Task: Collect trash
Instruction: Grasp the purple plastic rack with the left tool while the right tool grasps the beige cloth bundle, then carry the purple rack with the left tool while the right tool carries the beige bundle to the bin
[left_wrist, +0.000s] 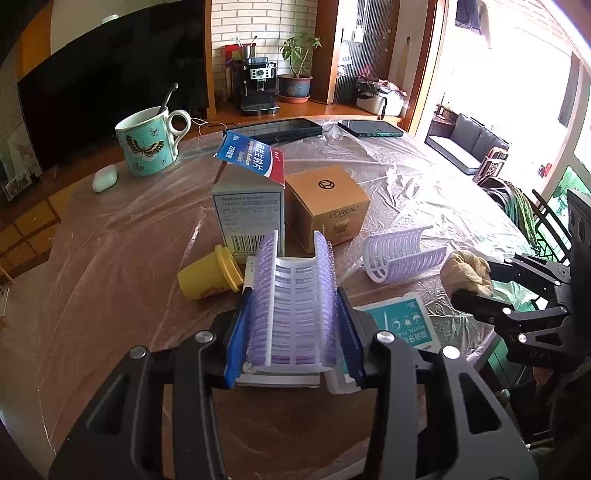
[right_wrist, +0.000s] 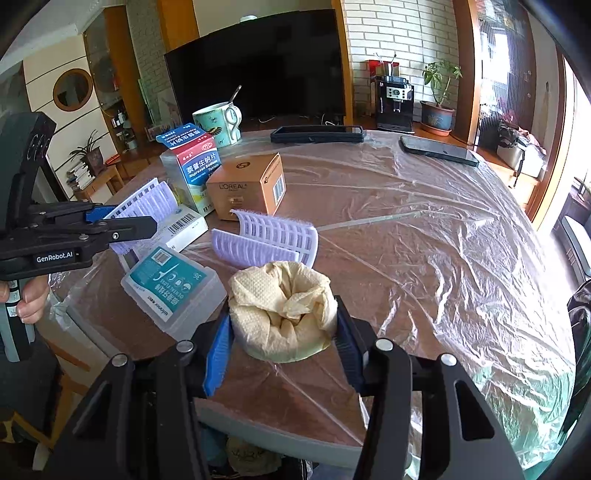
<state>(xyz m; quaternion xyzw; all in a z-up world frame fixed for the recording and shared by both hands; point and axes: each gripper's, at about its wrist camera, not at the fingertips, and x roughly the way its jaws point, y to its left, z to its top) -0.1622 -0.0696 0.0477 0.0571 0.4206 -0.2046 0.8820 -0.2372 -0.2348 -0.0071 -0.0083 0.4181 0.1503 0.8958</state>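
My left gripper (left_wrist: 293, 314) is shut on a purple and white half hair roller (left_wrist: 295, 302), held just above the table; it also shows in the right wrist view (right_wrist: 144, 206). My right gripper (right_wrist: 282, 328) is shut on a crumpled beige paper napkin (right_wrist: 284, 306), which also shows in the left wrist view (left_wrist: 467, 271). A second half roller (left_wrist: 402, 254) lies on the table between them, also in the right wrist view (right_wrist: 269, 238). A yellow cup (left_wrist: 208, 275) lies on its side left of my left gripper.
A medicine carton (left_wrist: 249, 195), a L'Oreal box (left_wrist: 327, 206), a dental floss box (right_wrist: 171, 288), a butterfly mug (left_wrist: 147, 142), an earbud case (left_wrist: 104, 178), and two dark devices (right_wrist: 317, 133) sit on the plastic-covered table (right_wrist: 424, 258). Its near edge is below my right gripper.
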